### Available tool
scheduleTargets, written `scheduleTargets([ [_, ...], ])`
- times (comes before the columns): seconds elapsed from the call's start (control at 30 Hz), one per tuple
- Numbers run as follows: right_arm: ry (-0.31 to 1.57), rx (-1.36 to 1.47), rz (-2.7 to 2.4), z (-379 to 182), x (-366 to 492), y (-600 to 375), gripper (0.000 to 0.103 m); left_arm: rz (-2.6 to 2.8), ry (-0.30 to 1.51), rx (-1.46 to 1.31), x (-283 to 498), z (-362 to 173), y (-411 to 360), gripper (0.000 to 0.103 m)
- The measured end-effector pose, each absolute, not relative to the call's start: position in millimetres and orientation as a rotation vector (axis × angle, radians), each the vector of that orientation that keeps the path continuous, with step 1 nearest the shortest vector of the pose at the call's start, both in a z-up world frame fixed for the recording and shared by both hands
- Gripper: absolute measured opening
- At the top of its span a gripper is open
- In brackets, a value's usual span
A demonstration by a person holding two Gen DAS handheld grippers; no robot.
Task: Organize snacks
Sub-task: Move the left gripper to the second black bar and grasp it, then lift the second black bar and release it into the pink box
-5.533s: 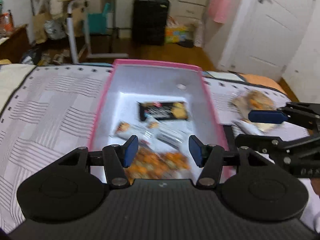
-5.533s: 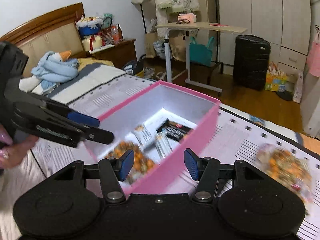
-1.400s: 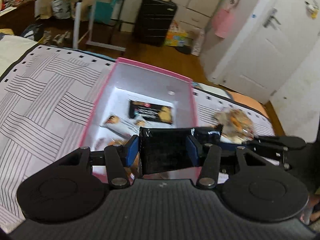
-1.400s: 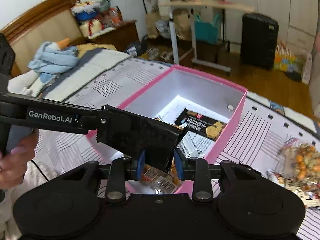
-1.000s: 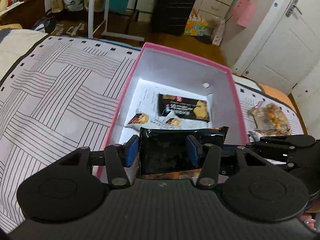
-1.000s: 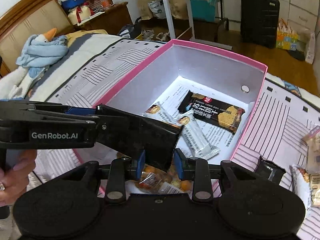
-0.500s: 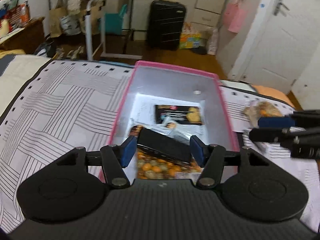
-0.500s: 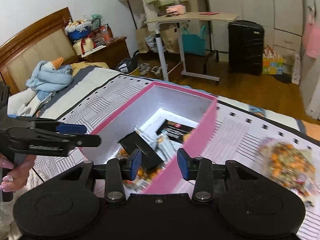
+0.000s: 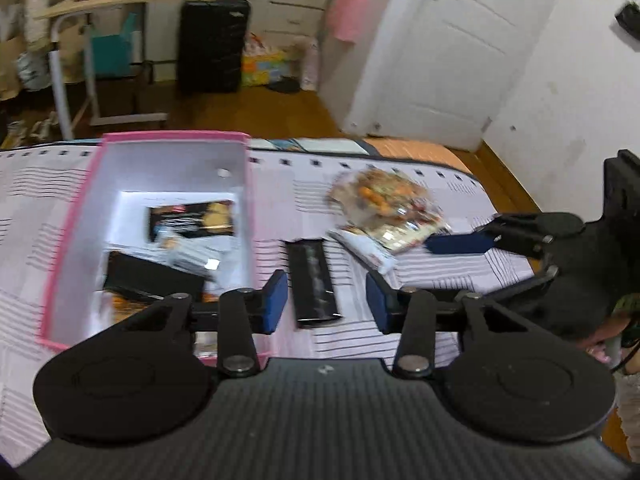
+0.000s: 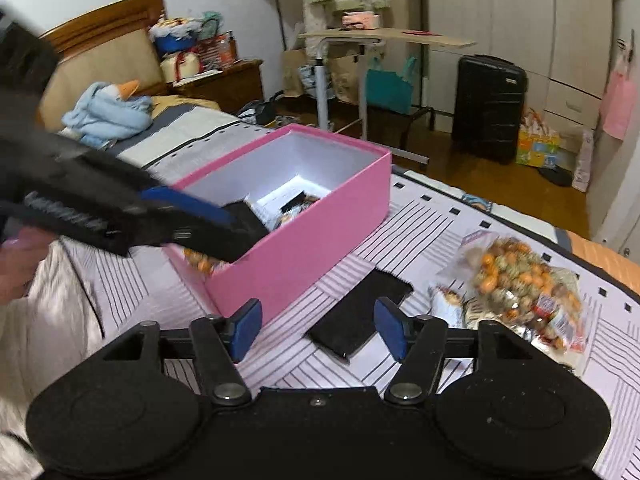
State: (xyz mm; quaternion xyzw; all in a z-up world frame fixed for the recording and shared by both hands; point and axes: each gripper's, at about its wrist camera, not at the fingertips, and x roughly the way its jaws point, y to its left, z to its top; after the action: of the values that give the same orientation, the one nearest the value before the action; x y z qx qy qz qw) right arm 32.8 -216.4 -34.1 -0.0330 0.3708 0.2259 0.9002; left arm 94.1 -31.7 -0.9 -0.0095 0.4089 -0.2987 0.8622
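One black packet [image 9: 152, 278] now lies in the box [image 9: 248, 200]; your left fingers [image 9: 274, 302] and right fingers [image 10: 390, 328] are spread and empty, so take the bar [image 9: 314, 284] next.

Lots of motion blur here. From the left wrist, the snacks inside the pink box [image 9: 72, 216] are smeared, so no print on any wrapper is readable. From the right wrist, the box's near wall hides most of what's inside, and the left gripper [image 10: 224, 220] is a dark streak across its corner, lettering illegible. The clear bag of mixed snacks [image 10: 528, 284] is too soft to pick out single pieces.
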Motion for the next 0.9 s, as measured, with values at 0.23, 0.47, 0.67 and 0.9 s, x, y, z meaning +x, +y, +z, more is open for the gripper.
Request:
scheduleTargets([
  [0.23,0.747,-0.048,0.469,-99.6,37.1,-210.3,0.071,-0.622,0.925,0.003,109.8,-55.0,-86.0,0.033],
  [0.47,0.741,-0.033,0.406,-146.8,54.6,-202.5,0.071,-0.534,1.026,0.117,139.2,-111.8,-122.4,0.037],
  [0.67,0.752,0.037,0.405,-156.1,70.4,-203.9,0.071,-0.482,1.067,0.157,166.1,-133.1,-138.9,0.042],
  [0.9,0.744,0.037,0.423,-160.3,77.1,-200.0,0.083,-0.489,1.144,0.118,180.0,-144.2,-139.5,0.042],
])
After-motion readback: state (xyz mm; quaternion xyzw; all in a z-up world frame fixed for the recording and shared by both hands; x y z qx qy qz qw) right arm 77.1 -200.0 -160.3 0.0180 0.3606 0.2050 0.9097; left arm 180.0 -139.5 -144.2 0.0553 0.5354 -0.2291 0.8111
